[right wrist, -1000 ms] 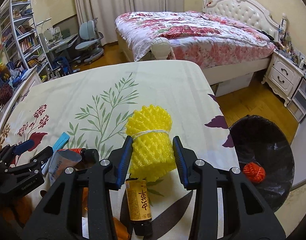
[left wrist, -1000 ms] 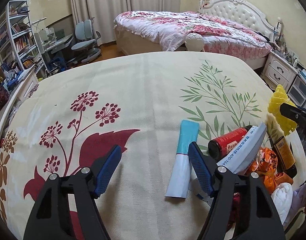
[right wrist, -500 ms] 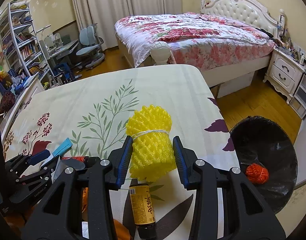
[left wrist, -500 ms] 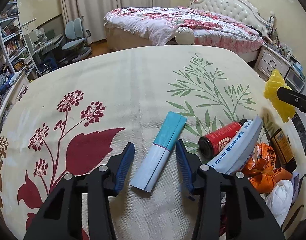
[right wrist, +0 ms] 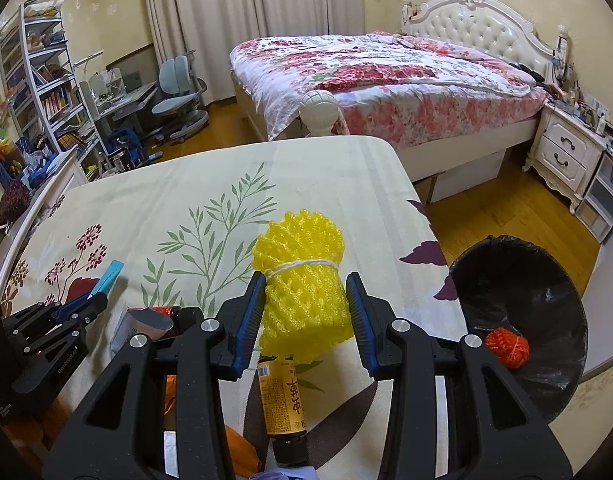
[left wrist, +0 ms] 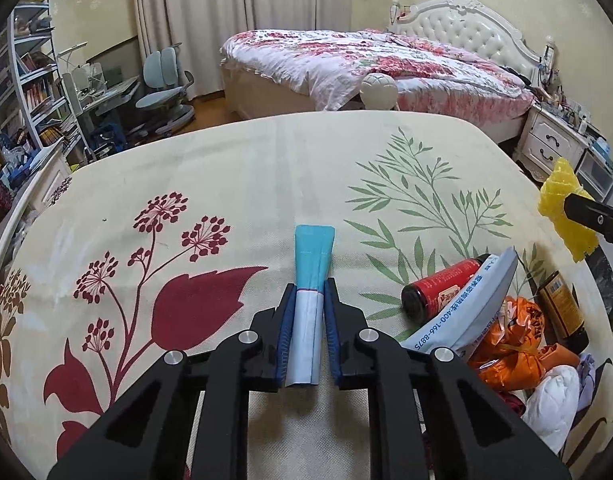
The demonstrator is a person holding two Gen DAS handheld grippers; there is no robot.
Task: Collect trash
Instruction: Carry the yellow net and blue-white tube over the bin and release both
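My left gripper is shut on a flat blue-and-white tube that lies on the flowered tablecloth. My right gripper is shut on a yellow foam net bundle tied with string and holds it above the table's right part. A black-lined trash bin stands on the floor to the right, with an orange net ball inside. The left gripper and tube also show in the right wrist view. The yellow bundle shows at the right edge of the left wrist view.
A heap of trash lies at the table's right: a red can, a grey-white pouch, orange wrappers, a white wad and a brown bottle. A bed, nightstand and desk chair stand beyond.
My left gripper has closed on the blue-and-white tube, which now points straight ahead between the fingers. My right gripper keeps hold of the yellow bundle and has drifted a little.
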